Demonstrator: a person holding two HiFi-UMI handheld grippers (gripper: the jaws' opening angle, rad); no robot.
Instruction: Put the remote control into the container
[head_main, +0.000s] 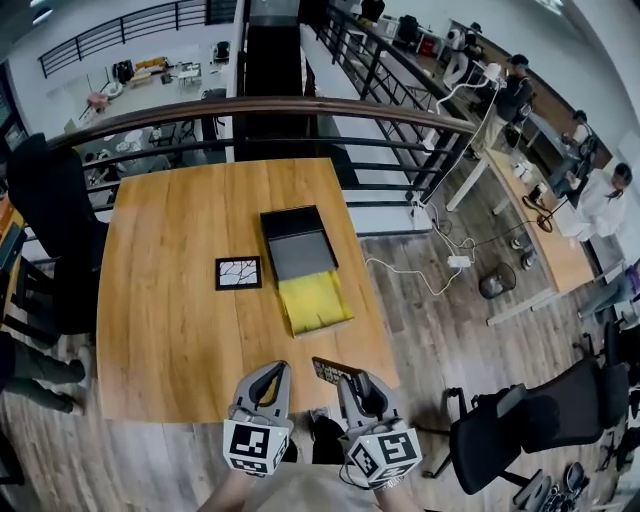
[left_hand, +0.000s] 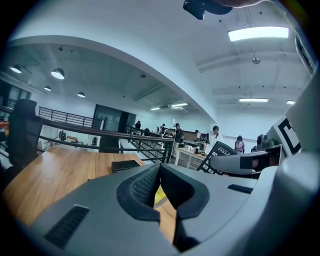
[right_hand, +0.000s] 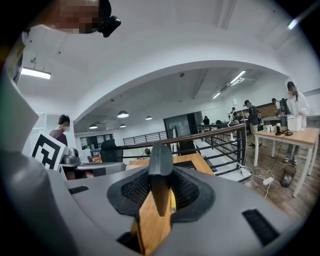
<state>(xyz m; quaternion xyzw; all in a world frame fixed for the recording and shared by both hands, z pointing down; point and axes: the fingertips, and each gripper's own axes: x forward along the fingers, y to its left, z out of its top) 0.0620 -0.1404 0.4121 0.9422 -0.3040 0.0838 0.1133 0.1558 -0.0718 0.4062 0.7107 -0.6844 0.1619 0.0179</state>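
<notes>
The remote control (head_main: 328, 370) is a slim dark bar with light print, held over the table's near edge. My right gripper (head_main: 352, 380) is shut on it. In the right gripper view the remote (right_hand: 160, 172) stands edge-on between the jaws. In the left gripper view the remote (left_hand: 223, 150) juts out at the right. The container (head_main: 296, 243), an open black box, sits mid-table, well beyond both grippers. A yellow flat piece (head_main: 314, 302) lies against its near end. My left gripper (head_main: 273, 368) is shut and holds nothing, left of the right one.
A small black-framed picture (head_main: 238, 272) lies left of the container on the wooden table (head_main: 170, 300). A black railing (head_main: 300, 105) runs behind the far edge. A black chair (head_main: 50, 205) stands at the table's left, another chair (head_main: 510, 425) on the floor to the right.
</notes>
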